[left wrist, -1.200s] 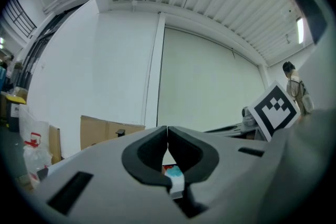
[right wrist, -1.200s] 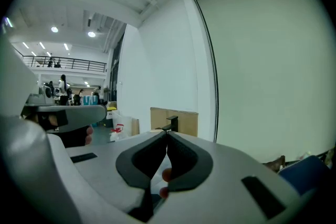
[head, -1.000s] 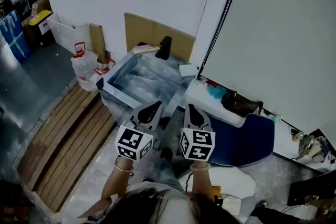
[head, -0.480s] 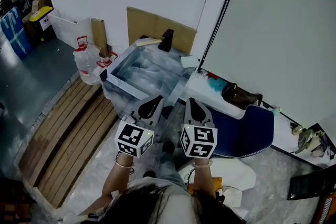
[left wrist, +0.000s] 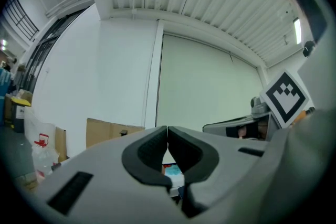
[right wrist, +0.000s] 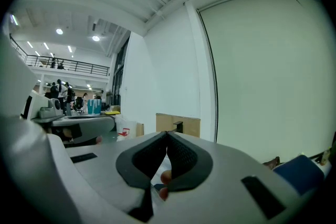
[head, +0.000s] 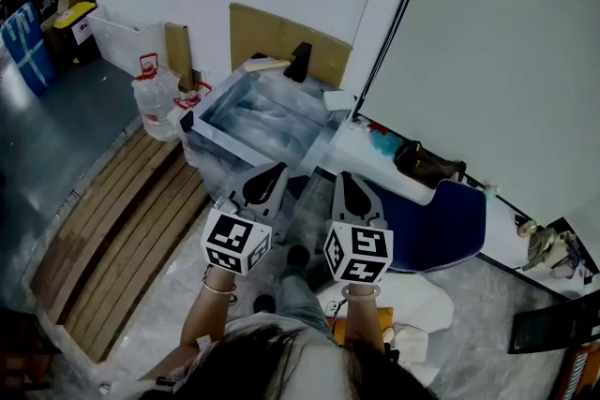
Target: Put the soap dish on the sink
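- Our left gripper (head: 274, 171) and right gripper (head: 343, 181) are both pressed together on nothing, side by side, with the sink (head: 217, 150) at 12 o'clock.
- A pale square piece (head: 337, 100) sits at the sink's 2 o'clock corner.
- If that is the soap dish, it already lies in place; we cannot tell.

We are standing in a warehouse-like workshop hall, seeing a mezzanine railing (right wrist: 68, 64) and ceiling lights (right wrist: 59, 31) high up, and a grey floor (head: 56, 140) bearing wooden slats (head: 112, 239), cardboard (head: 272, 37), water jugs (head: 155, 103) and a loose steel sink (head: 214, 148).
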Demonstrator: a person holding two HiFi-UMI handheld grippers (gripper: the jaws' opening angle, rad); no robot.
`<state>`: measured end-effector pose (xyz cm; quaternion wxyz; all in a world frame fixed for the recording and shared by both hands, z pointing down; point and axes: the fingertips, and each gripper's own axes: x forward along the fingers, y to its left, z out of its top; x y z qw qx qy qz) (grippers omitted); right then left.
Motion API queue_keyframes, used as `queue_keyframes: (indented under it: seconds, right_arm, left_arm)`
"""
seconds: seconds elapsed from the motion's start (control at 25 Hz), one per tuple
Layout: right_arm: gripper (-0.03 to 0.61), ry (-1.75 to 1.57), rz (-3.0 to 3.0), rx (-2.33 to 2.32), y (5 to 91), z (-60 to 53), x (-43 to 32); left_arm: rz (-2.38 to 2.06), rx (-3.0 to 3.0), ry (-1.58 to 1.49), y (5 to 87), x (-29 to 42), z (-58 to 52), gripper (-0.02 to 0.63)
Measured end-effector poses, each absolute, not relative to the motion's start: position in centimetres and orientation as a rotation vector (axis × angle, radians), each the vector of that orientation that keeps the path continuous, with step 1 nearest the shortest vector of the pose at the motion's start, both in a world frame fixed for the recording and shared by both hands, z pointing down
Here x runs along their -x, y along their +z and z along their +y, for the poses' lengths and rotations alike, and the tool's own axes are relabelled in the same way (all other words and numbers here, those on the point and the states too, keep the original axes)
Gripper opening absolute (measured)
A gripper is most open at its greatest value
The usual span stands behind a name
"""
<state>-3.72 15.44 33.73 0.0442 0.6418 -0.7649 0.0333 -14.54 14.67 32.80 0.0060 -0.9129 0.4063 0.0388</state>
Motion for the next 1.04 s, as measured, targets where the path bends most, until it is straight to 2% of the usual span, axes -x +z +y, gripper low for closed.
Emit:
queue_keyframes:
  seconds: [1.04]
  right_arm:
    - [0.025,0.130,-2.321,-1.945,33.7,15.8,3.7]
  left_arm:
    - [1.213,2.915,0.109,33.2,13.3,14.7,0.009]
